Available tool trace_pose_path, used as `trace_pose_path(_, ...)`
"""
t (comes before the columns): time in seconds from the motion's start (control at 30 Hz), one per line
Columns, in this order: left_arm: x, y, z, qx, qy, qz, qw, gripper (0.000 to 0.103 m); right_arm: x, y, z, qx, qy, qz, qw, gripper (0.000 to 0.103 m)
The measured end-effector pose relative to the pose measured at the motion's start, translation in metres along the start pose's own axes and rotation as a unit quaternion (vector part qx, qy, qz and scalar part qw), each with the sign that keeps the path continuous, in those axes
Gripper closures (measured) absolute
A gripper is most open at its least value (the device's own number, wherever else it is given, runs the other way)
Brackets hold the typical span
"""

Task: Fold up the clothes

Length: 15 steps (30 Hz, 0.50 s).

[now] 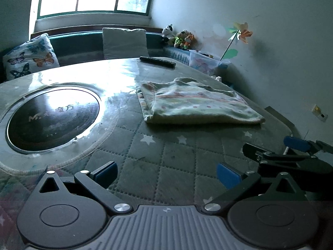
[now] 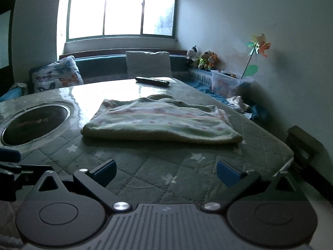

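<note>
— Tongs first: the left tongs (image 1: 166,171) and the right tongs (image 2: 166,171) both gape wide and hold nothing, low over the quilted desk (image 2: 145,179)

— And the shirt (image 2: 160,123)?

— Folded flat on the desk, at twelve o'clock from the right tongs, one o'clock from the left, near but apart from both

— How will it handle?

— Light, soft and floppy, I'd judge. Pinch the thick folded edge nearest us, at both corners, or the layers may slide apart
</note>
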<state>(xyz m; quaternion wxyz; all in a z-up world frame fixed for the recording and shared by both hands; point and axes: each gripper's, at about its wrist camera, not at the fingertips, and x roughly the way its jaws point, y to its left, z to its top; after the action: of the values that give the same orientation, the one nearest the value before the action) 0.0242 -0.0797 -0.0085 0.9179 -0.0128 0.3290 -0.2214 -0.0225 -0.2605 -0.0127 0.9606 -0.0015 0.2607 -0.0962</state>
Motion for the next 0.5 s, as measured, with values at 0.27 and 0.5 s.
trace_pose_path(0.27,-0.008,-0.017,-0.005,0.006,-0.01,0.017,0.9998,0.0,-0.007,-0.011,-0.006,0.0,-0.014,0.02,1.0,0.0)
trace_pose_path(0.5,-0.01,-0.031,-0.005,0.021,-0.011,0.023,0.9995,0.0,-0.014,-0.02,-0.006,0.006,-0.029,0.029,0.999,0.0)
